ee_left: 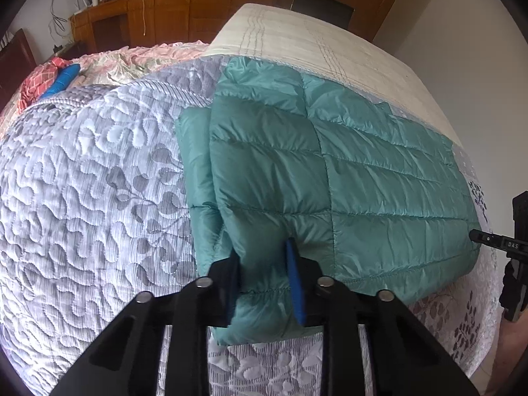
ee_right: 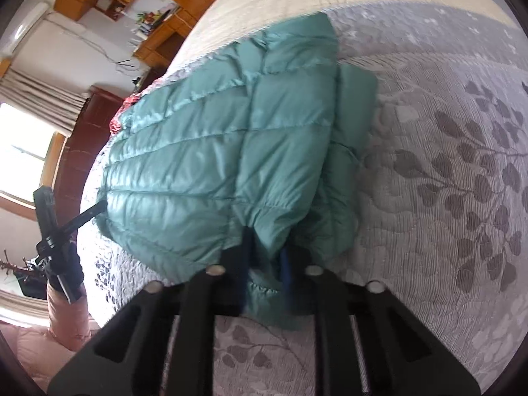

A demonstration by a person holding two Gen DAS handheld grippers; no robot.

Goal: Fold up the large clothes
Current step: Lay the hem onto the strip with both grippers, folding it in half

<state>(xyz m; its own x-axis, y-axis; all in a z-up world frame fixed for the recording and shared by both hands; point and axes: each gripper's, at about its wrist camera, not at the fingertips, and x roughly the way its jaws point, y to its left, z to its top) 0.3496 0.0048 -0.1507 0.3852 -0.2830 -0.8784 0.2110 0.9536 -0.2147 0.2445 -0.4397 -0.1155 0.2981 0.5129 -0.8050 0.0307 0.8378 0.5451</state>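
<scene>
A teal quilted down jacket [ee_left: 330, 165] lies partly folded on the bed's grey-white quilt [ee_left: 82, 181]. My left gripper [ee_left: 264, 264] is shut on the jacket's near hem corner, with fabric bunched between its fingers. My right gripper [ee_right: 264, 257] is shut on the opposite corner of the jacket [ee_right: 214, 151]. Each gripper shows in the other view: the right one at the far right edge [ee_left: 514, 250], the left one at the left edge [ee_right: 56, 231]. A folded sleeve layer sticks out beside the top panel [ee_right: 353, 99].
A cream striped mat [ee_left: 313, 39] covers the bed's far part. Red checked cloth and a blue item [ee_left: 62, 79] lie at far left. A wooden desk and wardrobe [ee_left: 138, 16] stand behind. A window with curtains [ee_right: 29, 125] is at left.
</scene>
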